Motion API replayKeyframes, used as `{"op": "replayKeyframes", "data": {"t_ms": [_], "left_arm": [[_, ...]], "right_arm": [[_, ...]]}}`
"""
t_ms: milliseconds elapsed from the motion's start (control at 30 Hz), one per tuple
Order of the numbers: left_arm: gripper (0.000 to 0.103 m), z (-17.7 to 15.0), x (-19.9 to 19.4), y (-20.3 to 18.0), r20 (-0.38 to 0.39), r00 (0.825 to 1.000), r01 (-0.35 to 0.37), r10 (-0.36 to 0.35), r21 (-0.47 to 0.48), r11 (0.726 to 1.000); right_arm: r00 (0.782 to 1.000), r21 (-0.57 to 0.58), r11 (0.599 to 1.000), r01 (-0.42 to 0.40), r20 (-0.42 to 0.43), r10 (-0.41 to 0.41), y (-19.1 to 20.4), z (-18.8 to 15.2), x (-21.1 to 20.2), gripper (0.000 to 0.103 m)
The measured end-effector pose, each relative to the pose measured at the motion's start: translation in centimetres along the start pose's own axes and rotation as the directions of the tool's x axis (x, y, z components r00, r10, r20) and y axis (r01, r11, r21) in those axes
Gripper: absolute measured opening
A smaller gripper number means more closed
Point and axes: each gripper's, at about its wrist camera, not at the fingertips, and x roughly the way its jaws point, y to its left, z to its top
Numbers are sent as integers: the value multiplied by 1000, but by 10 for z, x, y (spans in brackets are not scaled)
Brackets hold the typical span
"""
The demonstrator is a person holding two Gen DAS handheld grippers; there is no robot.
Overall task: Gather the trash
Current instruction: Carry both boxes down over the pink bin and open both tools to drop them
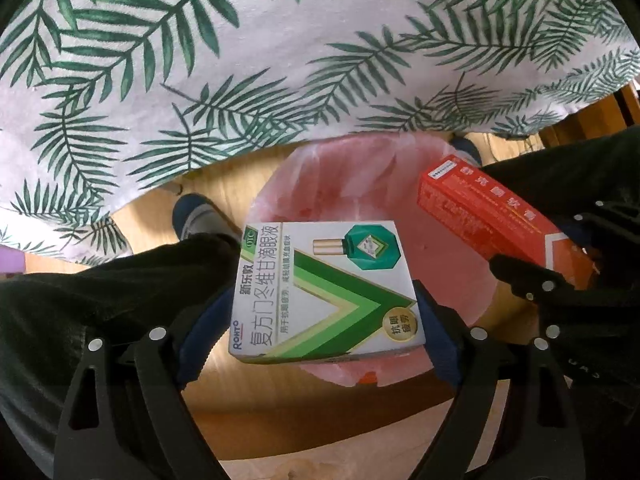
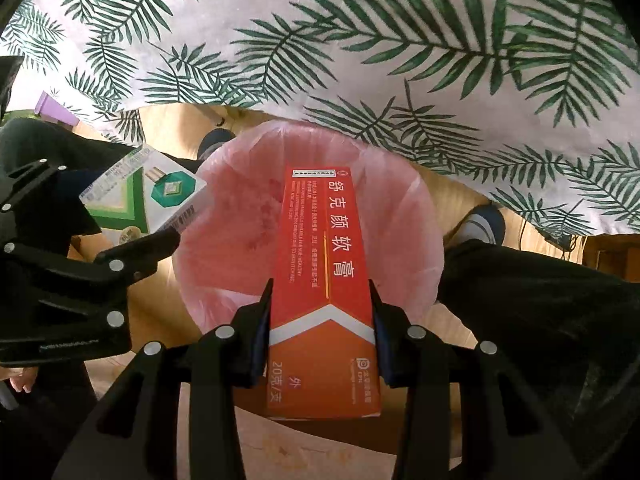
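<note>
A white and green eye-drop box [image 1: 324,292] hangs tilted between the pads of my left gripper [image 1: 320,288]. It lies against the right pad, with a slit of floor showing at the left pad, so the jaws stand open around it. My right gripper [image 2: 320,284] is shut on a long red ointment box [image 2: 320,264], both pads pressed to its sides. Both boxes hang over a bin lined with a pink bag [image 2: 416,216], and both grippers point down. In the right wrist view the left gripper [image 2: 116,204] and the eye-drop box [image 2: 148,196] appear at the left. The red box [image 1: 480,216] shows in the left wrist view.
A tablecloth with a green palm-leaf print [image 1: 200,60] hangs over the far side of the bin. A person's legs in black trousers [image 2: 540,312] and two shoes [image 1: 196,216] flank the pink-lined bin [image 1: 360,184] on the wooden floor. A purple object [image 2: 52,108] sits at the left.
</note>
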Motion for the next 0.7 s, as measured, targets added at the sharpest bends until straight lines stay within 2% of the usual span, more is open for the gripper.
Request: {"op": "replayKeyframes", "data": {"t_ms": [433,500,633,700], "left_arm": [[86,4,7,2,-12,1000,-21,20,-10,1000],[86,3,8,3,-16,1000,-20,20,-12,1000],[86,3,9,2,-22,1000,-18,18,-8,1000],[94,3,9,1,-18,1000,-19,18,-4,1000]], "right_arm": [[1000,-1,1000,-2,-6,2,1,2,8,44],[1000,0,1000,4,-2,-4,1,2,8,50],[1000,4,1000,10,6,-10,1,0,7,54],[1000,10,1000,15,12,-15,0,0,6,56]]}}
